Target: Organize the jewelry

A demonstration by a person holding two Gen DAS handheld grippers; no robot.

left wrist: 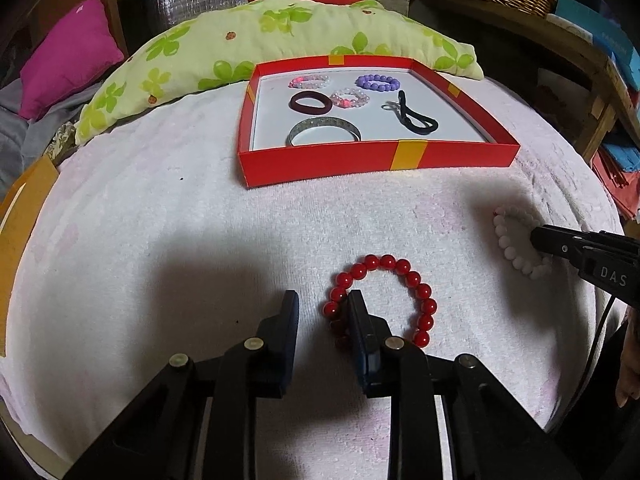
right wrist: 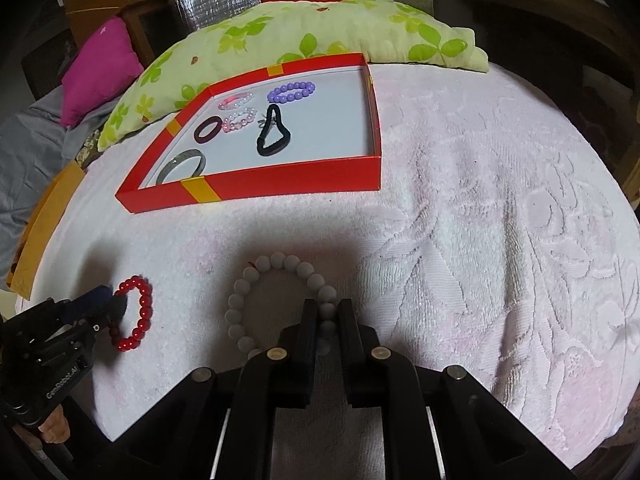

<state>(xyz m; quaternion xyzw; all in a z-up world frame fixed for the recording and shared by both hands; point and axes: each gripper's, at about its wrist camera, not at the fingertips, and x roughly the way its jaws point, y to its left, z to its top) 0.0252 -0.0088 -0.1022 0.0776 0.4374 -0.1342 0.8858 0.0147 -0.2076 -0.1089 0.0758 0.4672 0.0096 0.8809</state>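
Left gripper: black fingers spread apart, straddling the left side of the red round-bead bracelet. The right finger sits inside the loop, the left finger outside it on the cloth; no clamping visible. The bracelet lies flat on the white textured towel at near centre. In the right wrist view the same gripper reaches in from the left edge with its tip at the left side of the red loop.

Right gripper: fingers drawn close together with the right side of the white matte-bead bracelet passing between them; beads sit in the narrow gap, so the jaws look clamped on the strand. The rest of the loop lies on the towel, left and far of the fingers. In the left wrist view this gripper enters from the right edge, over the white loop; jaw gap unreadable from that angle.

Farther out, on the towel: shallow red cardboard tray with yellow tape strips and a pale floor. Inside it:
- silver metal bangle, near left
- dark maroon hair tie
- black elastic cord with a metal clasp, right
- purple bead bracelet, far right
- two pink-and-clear bead bracelets

Beyond the tray: green floral cushion; magenta pillow at far left.
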